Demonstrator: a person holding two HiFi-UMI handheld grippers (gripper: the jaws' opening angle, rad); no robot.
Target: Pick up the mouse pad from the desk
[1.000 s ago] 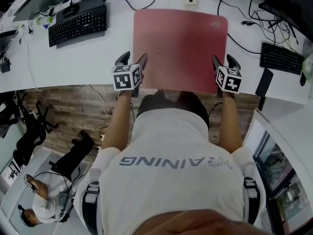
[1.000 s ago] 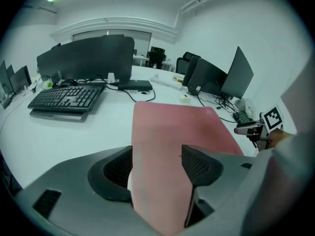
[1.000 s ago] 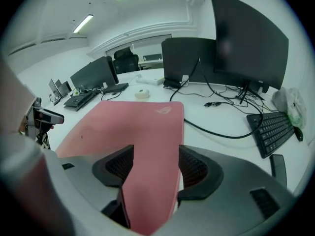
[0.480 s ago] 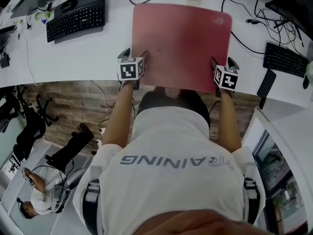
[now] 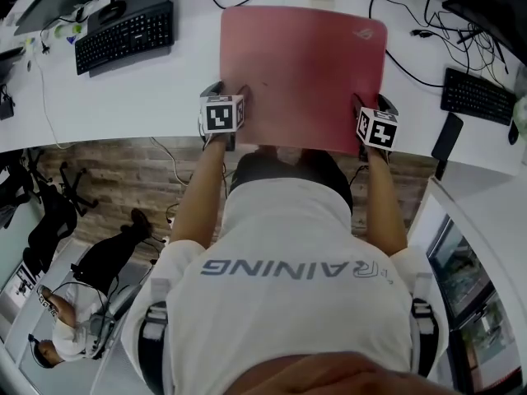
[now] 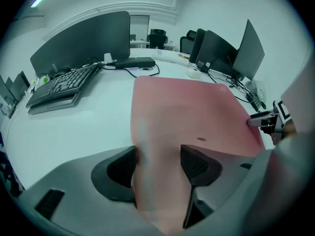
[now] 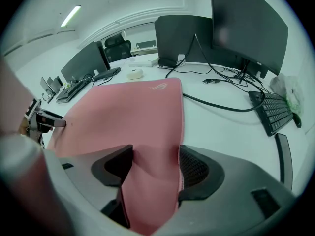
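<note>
Mouse pad (image 5: 305, 72) lies flat at the desk's (image 5: 148, 97) near edge, long axis along that edge, with bare desktop on both sides. Left gripper (image 5: 229, 93) and right gripper (image 5: 372, 104) straddle its near corners, jaws released and just narrowed.

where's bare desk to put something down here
Widest bare patch of desk: between the left keyboard and the mouse pad, down to the near edge. Between pad and right keyboard a cable crosses the strip. The far edge is crowded with monitors.
</note>
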